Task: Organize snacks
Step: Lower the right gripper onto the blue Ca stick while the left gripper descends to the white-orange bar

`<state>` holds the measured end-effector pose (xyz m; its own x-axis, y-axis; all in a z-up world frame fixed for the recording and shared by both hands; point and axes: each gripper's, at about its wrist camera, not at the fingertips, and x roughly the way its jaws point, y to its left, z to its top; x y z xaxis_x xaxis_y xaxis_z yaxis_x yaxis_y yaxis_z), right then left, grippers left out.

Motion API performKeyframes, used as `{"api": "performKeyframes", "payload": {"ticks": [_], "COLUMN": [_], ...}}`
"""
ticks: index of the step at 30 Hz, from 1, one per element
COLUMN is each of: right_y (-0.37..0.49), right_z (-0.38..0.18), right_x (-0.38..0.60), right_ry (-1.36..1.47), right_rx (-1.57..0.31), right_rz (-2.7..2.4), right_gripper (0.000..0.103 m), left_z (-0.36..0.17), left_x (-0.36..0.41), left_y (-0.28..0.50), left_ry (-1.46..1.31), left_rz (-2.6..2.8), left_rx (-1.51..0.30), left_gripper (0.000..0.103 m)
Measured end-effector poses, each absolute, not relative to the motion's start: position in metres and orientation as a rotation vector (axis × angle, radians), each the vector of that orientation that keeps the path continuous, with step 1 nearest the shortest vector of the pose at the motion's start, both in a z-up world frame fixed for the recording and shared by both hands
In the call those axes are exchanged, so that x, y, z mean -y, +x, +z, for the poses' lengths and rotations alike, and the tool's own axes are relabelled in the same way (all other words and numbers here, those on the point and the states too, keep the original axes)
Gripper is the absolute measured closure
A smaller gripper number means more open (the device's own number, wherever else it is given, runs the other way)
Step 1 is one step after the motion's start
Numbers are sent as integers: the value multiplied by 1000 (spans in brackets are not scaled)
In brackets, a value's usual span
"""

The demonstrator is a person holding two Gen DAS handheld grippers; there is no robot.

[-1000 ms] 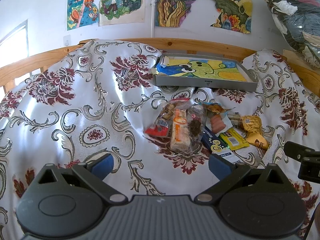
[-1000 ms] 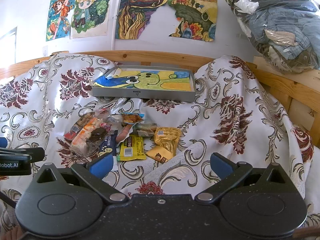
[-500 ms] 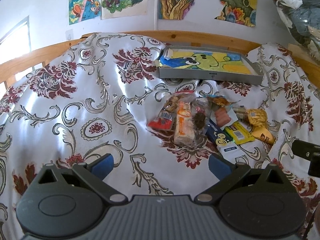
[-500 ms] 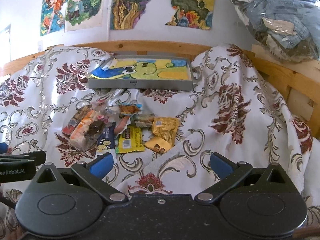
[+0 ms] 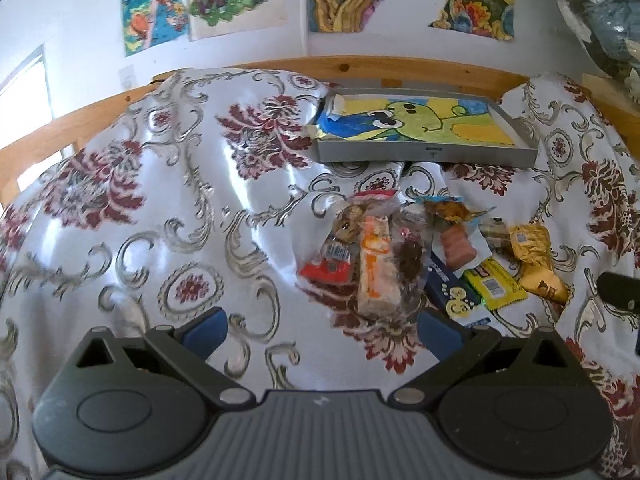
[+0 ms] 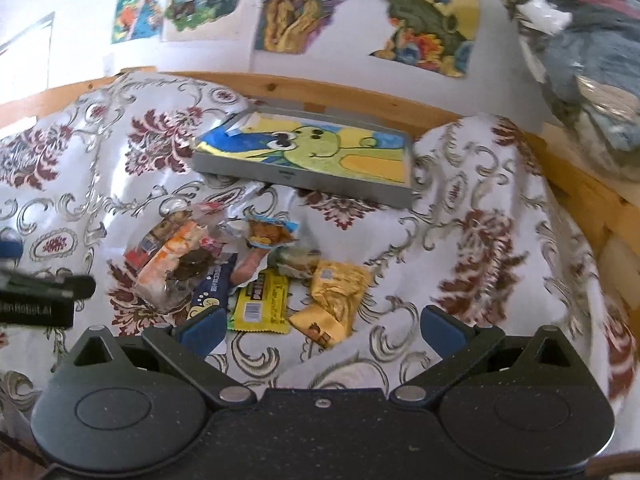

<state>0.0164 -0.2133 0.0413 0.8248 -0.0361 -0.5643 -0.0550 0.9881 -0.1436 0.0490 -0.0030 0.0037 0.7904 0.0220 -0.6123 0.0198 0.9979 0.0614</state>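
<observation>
A heap of wrapped snacks (image 5: 404,256) (image 6: 244,268) lies on a flowered white cloth: a clear bag with an orange cake (image 5: 376,268), a dark blue packet (image 5: 450,288), a yellow bar (image 6: 262,300) and gold packets (image 6: 340,292). Behind the heap sits a shallow grey tray (image 5: 424,154) (image 6: 304,182) lined with a cartoon drawing. My left gripper (image 5: 320,326) is open, low and just left of the heap, holding nothing. My right gripper (image 6: 322,326) is open too, its left finger (image 6: 202,328) close to the yellow bar and blue packet.
A wooden rail (image 5: 400,66) runs behind the cloth, with posters (image 6: 304,4) on the white wall above. A bundle of clothes in plastic (image 6: 580,48) hangs at the upper right. The cloth (image 5: 140,216) rises in folds at both sides. Each gripper shows at the other view's edge.
Both grippers have moved forward and lower toward the snack heap, which now looks larger in both views. The right view has also tilted slightly. Nothing was taken hold of.
</observation>
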Motion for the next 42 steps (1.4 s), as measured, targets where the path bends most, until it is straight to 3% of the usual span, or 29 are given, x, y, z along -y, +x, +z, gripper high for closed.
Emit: {"api": "performKeyframes", "payload": {"ticks": [20,23,27,30,34,39,42], "right_y": [87,92,94,99,106,113,118], "right_z": [-10,-17,-26,-33,-38,-44,-48], "right_x": [183,172,160,157,157,159,157], "right_ry": [-230,-218,-212,-170,-131,-92,-104], "right_rx": [-600,-596,-603,-637,-670,-701,-729], "right_rz": [223,281,343,375,399,394,377], "right_gripper": [1,9,18,35,48,54,59], "left_z": [-19,-21,-24,-27,-33,-42,-43], "left_x": [13,8,0,-3,-2,4,4], "left_y": [130,139,153,160,167,175,183], "left_ry": [153,138,88,59,48,62,48], "left_rz": [-140,-156,-210,-256,-320,-363,-359], "left_rx": [-748,-756,-805,-832,-877,-922,-927], "left_gripper": [1,2,10,16,24,38,38]}}
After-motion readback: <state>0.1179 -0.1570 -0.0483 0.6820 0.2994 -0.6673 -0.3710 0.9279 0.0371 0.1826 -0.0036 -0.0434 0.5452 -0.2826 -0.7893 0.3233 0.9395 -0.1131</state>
